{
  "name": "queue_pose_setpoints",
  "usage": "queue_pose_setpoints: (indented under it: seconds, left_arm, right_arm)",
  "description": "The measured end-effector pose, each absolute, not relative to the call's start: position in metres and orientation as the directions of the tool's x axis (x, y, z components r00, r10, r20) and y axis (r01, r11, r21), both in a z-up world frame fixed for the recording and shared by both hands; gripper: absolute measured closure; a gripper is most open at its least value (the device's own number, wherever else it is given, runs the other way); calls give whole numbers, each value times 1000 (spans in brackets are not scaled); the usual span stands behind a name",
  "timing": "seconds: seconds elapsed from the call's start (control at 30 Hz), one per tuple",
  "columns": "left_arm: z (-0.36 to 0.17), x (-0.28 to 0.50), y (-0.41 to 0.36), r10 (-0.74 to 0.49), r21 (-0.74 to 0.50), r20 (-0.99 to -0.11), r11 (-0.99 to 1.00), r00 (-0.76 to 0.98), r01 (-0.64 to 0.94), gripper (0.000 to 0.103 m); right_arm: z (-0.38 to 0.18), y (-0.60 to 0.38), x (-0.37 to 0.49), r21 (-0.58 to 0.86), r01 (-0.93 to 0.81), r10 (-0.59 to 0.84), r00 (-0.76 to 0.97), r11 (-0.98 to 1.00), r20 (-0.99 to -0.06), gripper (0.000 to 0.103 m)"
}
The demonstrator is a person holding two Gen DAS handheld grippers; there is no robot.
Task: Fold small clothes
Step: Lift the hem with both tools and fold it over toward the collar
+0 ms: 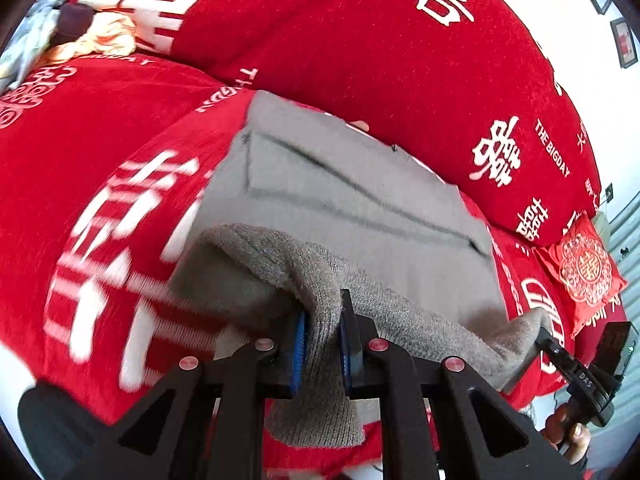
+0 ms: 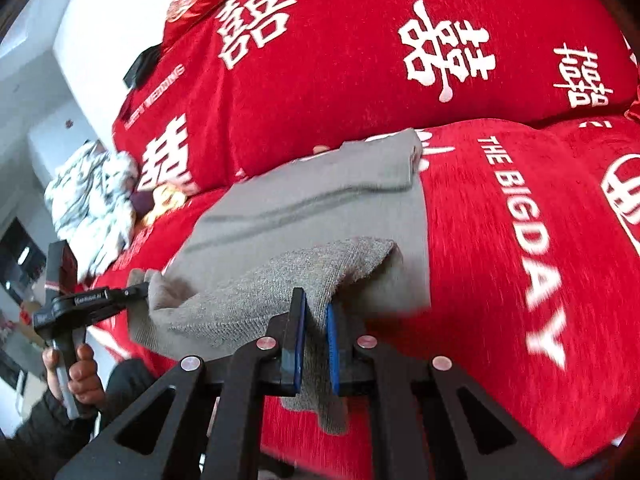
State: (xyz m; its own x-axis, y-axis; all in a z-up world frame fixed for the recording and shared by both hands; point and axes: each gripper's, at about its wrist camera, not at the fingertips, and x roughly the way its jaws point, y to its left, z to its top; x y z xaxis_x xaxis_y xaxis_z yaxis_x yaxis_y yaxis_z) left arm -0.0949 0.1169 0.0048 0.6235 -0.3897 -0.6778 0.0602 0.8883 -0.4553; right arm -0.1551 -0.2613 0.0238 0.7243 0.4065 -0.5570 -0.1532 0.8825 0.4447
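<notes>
Garment: grey knit garment [image 1: 352, 200], small, partly lying on red bedspread [image 1: 100, 128], near edge lifted off it
Garment position: flat part fills centre of both wrist views, running toward 12 o'clock from both grippers; far edge stops at the foot of the red printed pillows [image 2: 360, 60]
Left gripper: left gripper [image 1: 322, 344] clamped on near edge of the knit, cloth bunched between blue pads [image 1: 299, 350], tail hanging below jaws
Right gripper: right gripper [image 2: 316, 344] clamped on the same near edge, cloth between its pads, short tail drooping at 6 o'clock
Mutual view: left wrist view shows the other gripper at 4 o'clock pinching the far corner; right wrist view shows its partner at 9 o'clock
Held edge: sags in a shallow curve between the two grips, roughly 3-to-9 axis
Key relation: unfolded body lies straight ahead at 12 o'clock of both grippers, long axis appears crosswise to the fingers; both equally near, neither favoured
Likely step: carrying near edge forward over the flat part, judged from lifted hem
Risk: uneven travel would skew the fold; motion blur, exact edges unclear
Clutter: patterned white cloth [image 2: 92, 200] at 9 o'clock in right view, well apart
</notes>
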Motion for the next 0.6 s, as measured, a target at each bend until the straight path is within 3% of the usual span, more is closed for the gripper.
queue_pose_setpoints:
  seconds: [0.17, 0.27, 0.3, 0.37, 0.4, 0.47, 0.5, 0.53, 0.6]
  left_arm:
    - [-17, -71, 119, -410, -478, -715, 878, 566, 30, 87]
    - [-21, -79, 128, -455, -534, -686, 845, 568, 32, 86]
    - [-21, -82, 130, -461, -539, -683, 841, 566, 35, 86]
    - [-22, -91, 130, -461, -532, -690, 846, 558, 40, 86]
    - [-22, -96, 130, -460, -527, -693, 849, 555, 44, 83]
    - [-24, -108, 130, -477, -541, -680, 839, 557, 58, 45]
    - [-24, -113, 130, -481, -549, -669, 834, 566, 60, 11]
    - [-22, -121, 130, -457, -540, -663, 840, 593, 44, 1]
    - [-19, -131, 126, -433, -518, -645, 854, 630, 57, 1]
  right_arm:
    - [4, -257, -120, 432, -103, 379, 686, 896, -622, 92]
    - [-6, -264, -118, 478, -77, 403, 663, 875, -630, 87]
    - [-8, -268, -122, 501, -80, 421, 664, 862, -618, 82]
    - [-9, -272, -133, 513, -89, 433, 668, 854, -605, 62]
    - [-8, -275, -143, 513, -96, 434, 677, 853, -594, 45]
    - [-7, -277, -156, 511, -107, 435, 688, 853, -581, 42]
    - [-7, -277, -161, 500, -100, 422, 690, 861, -589, 41]
    - [-8, -277, -165, 490, -94, 413, 687, 867, -598, 41]
    - [-11, -276, -170, 500, -100, 427, 677, 860, -600, 41]
